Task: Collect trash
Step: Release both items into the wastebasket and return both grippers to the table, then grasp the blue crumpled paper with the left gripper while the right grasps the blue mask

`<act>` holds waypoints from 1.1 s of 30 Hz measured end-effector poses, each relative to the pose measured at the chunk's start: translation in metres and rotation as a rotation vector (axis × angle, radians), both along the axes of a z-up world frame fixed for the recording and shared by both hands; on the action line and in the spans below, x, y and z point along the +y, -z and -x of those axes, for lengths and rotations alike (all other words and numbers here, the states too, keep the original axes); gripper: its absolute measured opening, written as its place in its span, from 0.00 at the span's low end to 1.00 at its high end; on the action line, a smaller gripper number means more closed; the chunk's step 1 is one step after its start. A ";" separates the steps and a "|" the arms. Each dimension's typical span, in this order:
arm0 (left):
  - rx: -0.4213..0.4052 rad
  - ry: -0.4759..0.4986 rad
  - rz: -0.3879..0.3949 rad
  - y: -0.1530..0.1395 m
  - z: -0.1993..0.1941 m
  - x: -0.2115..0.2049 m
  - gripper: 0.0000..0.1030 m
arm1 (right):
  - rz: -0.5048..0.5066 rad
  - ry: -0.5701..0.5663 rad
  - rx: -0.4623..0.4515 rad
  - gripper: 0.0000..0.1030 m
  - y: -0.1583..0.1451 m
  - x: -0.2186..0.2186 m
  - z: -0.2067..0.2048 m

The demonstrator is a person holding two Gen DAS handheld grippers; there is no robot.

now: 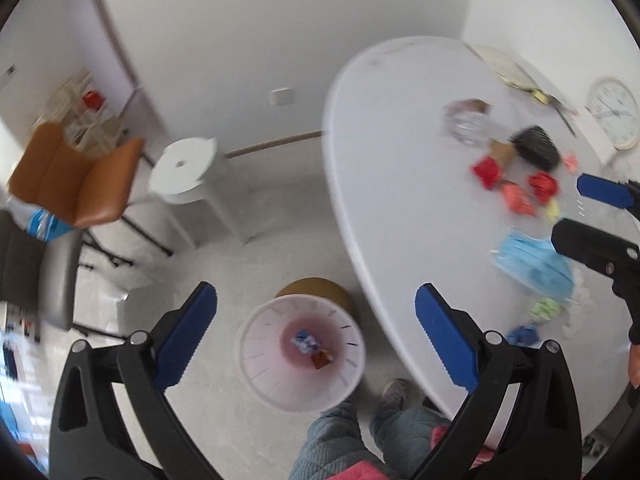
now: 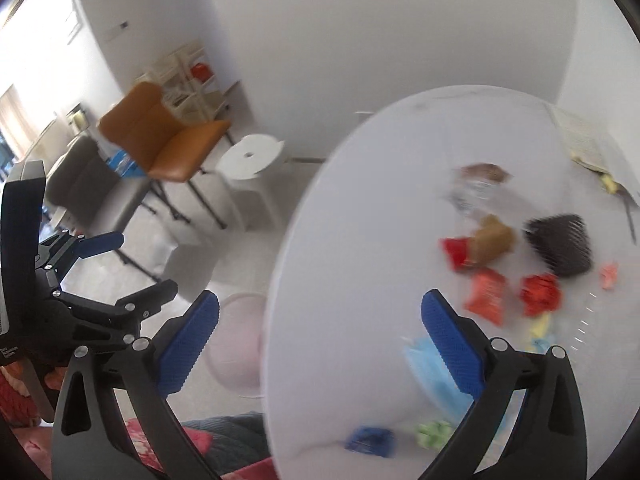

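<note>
My left gripper (image 1: pixel 316 340) is open and empty, held above a pink waste bin (image 1: pixel 260 376) on the floor; two wrappers (image 1: pixel 312 348) lie in its bottom. My right gripper (image 2: pixel 320 344) is open and empty at the left edge of the white round table (image 2: pixel 360 240); it also shows in the left wrist view (image 1: pixel 580 212). Trash lies on the table: red wrappers (image 2: pixel 486 292), a blue face mask (image 1: pixel 528 264), a green scrap (image 2: pixel 432 434), a blue wrapper (image 2: pixel 368 440), a brown packet (image 2: pixel 494 238).
A black mesh holder (image 2: pixel 560 244), a clear crushed bottle (image 1: pixel 468 122), a clock (image 1: pixel 614 112) and a book (image 1: pixel 504 66) are on the table. An orange chair (image 1: pixel 80 176), a grey chair (image 2: pixel 92 188) and a white stool (image 1: pixel 188 168) stand on the floor. My legs (image 1: pixel 360 432) are beside the bin.
</note>
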State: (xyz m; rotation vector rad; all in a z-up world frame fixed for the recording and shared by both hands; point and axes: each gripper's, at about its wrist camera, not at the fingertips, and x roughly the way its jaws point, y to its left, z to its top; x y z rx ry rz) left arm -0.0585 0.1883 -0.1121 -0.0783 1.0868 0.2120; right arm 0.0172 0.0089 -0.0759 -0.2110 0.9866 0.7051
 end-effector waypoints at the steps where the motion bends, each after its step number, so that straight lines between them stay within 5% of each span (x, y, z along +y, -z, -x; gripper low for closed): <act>1: 0.005 0.037 0.011 0.002 -0.006 -0.017 0.92 | 0.012 0.038 -0.005 0.97 0.000 -0.022 -0.003; 9: 0.098 0.301 0.113 0.041 -0.021 -0.146 0.92 | 0.050 0.241 0.073 0.97 0.043 -0.151 -0.004; 16: 0.169 0.418 0.092 0.082 -0.023 -0.207 0.90 | 0.068 0.261 0.126 0.97 0.073 -0.201 -0.008; 26: 0.296 0.393 0.104 0.128 -0.034 -0.221 0.40 | 0.048 0.136 0.179 0.97 0.106 -0.195 -0.029; 33: 0.282 0.327 0.153 0.127 -0.039 -0.214 0.36 | 0.072 -0.025 0.171 0.97 0.123 -0.160 -0.042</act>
